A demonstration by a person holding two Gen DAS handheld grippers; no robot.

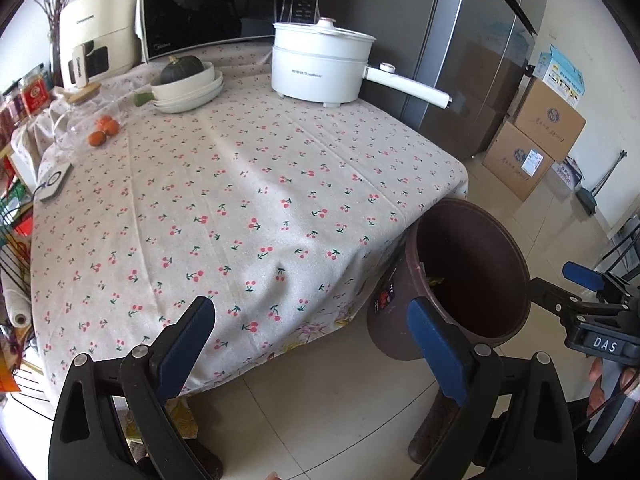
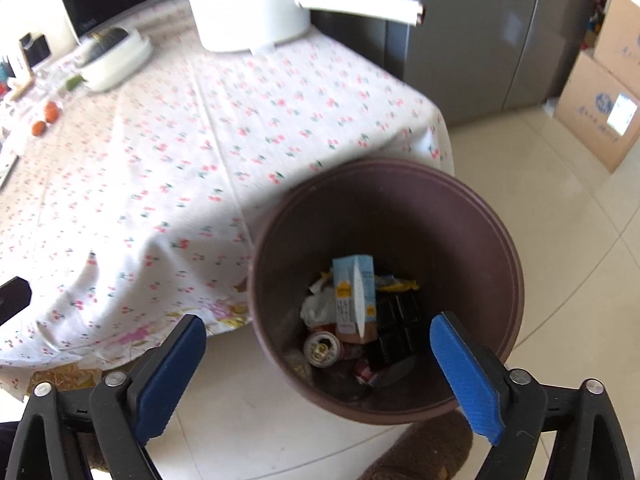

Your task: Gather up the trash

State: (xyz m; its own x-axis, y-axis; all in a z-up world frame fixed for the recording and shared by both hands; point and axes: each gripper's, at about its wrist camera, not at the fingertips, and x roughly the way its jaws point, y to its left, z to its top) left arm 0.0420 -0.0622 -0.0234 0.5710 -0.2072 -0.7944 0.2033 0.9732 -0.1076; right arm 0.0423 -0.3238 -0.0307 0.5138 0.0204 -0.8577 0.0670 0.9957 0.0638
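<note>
Hovering over the brown trash bin (image 2: 386, 280) on the tile floor, tucked right against the corner of the table with the cherry-print tablecloth (image 1: 240, 184). Sitting inside already: a pale blue drink carton (image 2: 354, 296), a drink can (image 2: 322, 349) on its side, a black plastic tray (image 2: 400, 330), crumpled white paper (image 2: 318, 306) and a yellow wrapper (image 2: 398, 286). Showing the right gripper (image 2: 320, 372) spread wide with nothing between the blue pads, carton lying loose below. Same story for the left gripper (image 1: 312, 344), gaping wide and carrying nothing, aimed at the table edge. Not spotting any loose trash on the cloth, just an electric pot (image 1: 320, 66), stacked white dishes (image 1: 190, 88) and a few oranges (image 1: 104, 130). Guessing all of it is light stuff: carton and can crushing easily, so pinching across the flat sides or mid-body; paper and wrapper soft, grabbing anywhere; tray thin, bendy, probably slick, best taken by an edge.
</note>
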